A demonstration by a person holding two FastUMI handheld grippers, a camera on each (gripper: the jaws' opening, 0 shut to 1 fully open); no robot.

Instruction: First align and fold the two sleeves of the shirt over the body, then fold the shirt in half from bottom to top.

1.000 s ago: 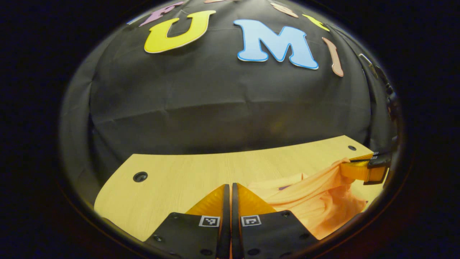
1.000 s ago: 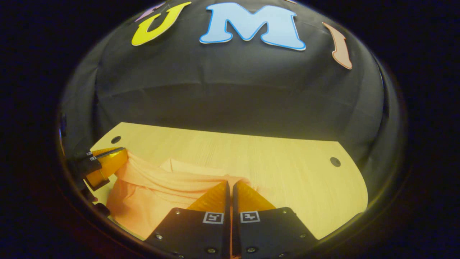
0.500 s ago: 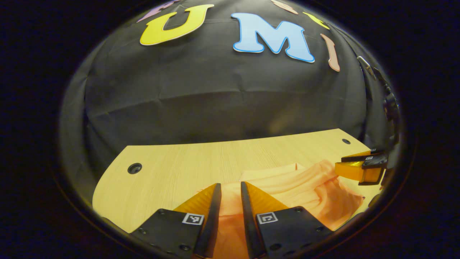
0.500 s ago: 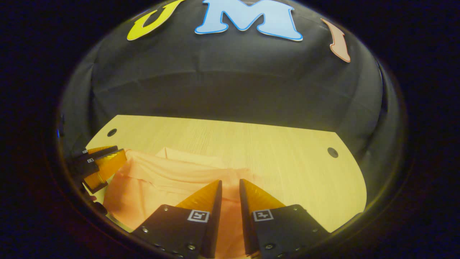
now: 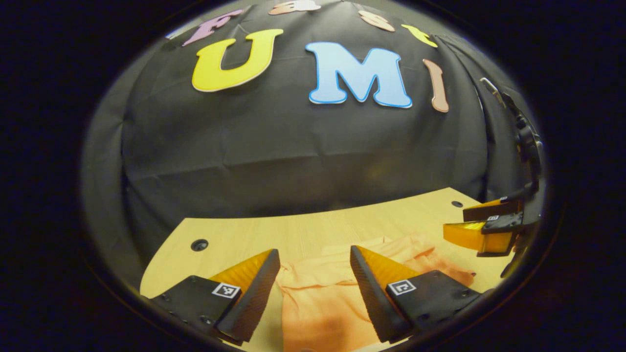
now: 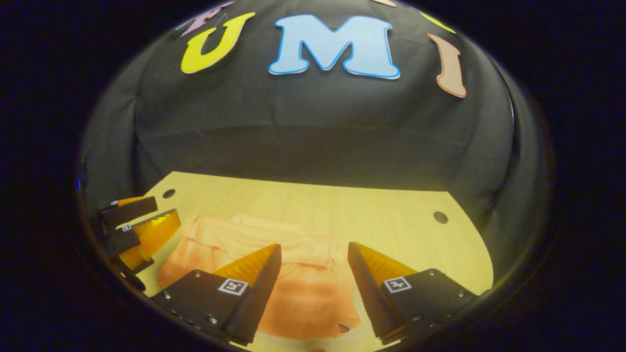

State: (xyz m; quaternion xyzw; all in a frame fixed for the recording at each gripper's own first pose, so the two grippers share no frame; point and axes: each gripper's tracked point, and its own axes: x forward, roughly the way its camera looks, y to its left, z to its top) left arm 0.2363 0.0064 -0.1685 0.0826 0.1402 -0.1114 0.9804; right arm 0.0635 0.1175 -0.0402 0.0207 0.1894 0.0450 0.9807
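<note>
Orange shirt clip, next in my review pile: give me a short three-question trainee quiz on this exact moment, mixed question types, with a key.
1. True or false: the left gripper is shut on the orange shirt.
2. Multiple choice: the shirt is A) hanging in the air between the grippers, B) lying in a folded pile on the wooden table, C) draped over the table's far edge.
3. Fill in: in the right gripper view, the right gripper has its jaws ____ above the shirt.

Key:
1. False; its jaws stand wide apart with the shirt below them.
2. B.
3. Open.
</note>
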